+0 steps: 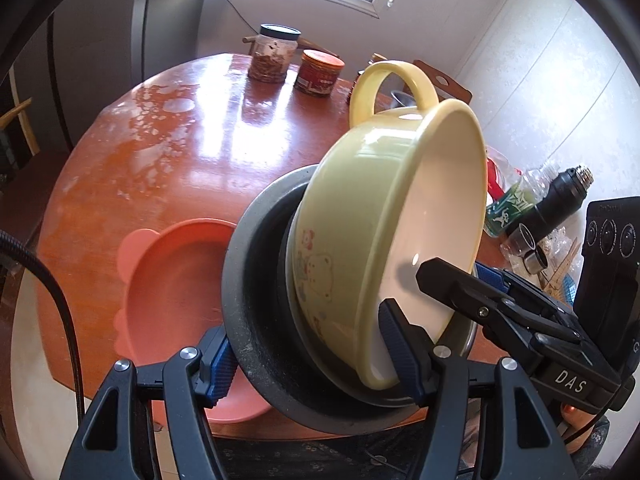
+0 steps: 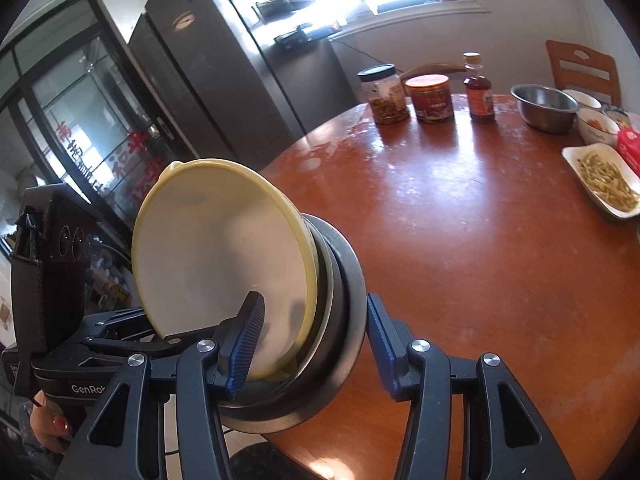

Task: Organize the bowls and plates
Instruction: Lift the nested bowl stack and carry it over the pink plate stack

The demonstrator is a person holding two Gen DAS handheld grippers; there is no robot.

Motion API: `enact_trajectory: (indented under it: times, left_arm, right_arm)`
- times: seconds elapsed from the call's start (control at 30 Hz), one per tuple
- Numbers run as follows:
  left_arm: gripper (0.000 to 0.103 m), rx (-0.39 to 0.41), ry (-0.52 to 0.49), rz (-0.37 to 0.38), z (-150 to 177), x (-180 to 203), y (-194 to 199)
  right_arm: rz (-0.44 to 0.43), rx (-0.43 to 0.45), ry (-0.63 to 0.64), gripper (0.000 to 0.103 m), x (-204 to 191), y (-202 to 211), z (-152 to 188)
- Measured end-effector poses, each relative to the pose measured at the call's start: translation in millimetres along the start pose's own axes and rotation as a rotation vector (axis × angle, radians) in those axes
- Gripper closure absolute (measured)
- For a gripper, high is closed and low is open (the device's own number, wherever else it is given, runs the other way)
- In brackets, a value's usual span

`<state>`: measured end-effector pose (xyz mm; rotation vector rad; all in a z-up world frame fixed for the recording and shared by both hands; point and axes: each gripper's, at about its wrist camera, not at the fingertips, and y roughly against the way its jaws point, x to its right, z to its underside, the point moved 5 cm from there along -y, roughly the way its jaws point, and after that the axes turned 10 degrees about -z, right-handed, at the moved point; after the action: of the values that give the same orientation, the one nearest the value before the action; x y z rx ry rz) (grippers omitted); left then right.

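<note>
A: How are the jaws set?

B: Both are clamped across one nested stack. The left gripper (image 1: 316, 364) has one pad on the outside of the dark grey dish (image 1: 248, 280) and the other inside the yellow bowl (image 1: 400, 208). The right gripper (image 2: 316, 348) does the same from the far side, one pad inside the bowl, one on the dish's outer rim.

A: So where is the stack?

B: Between the two grippers, tipped steeply on edge, held above the near rim of the round table (image 1: 180, 140). The yellow bowl sits inside a dark plate (image 1: 292, 240), which sits in the grey dish.

A: What does carrying it well need?

B: I'd judge matched motion: both hands together, equal squeeze, and levelling the stack so the bowl can't slide out.

A: And beyond the jaws?

B: A pink plate (image 1: 172, 280) lies on the table just beside the stack, probably the next resting place. Jars (image 2: 430, 96) and a steel bowl (image 2: 546, 106) stand well apart.
</note>
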<state>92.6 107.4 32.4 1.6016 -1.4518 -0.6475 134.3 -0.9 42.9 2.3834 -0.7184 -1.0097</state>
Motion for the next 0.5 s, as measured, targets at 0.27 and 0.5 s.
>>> enact_trajectory:
  times: [0.27,0.5]
  left_arm:
    - [0.038,0.016,0.049,-0.026,0,-39,7]
    - [0.038,0.007,0.094,-0.051,7,-70,2]
  right_arm:
    - [-0.033,-0.032,0.044,0.050,-29,-35,-8]
    - [-0.050,-0.067,0.063,0.050,-46,-65,-5]
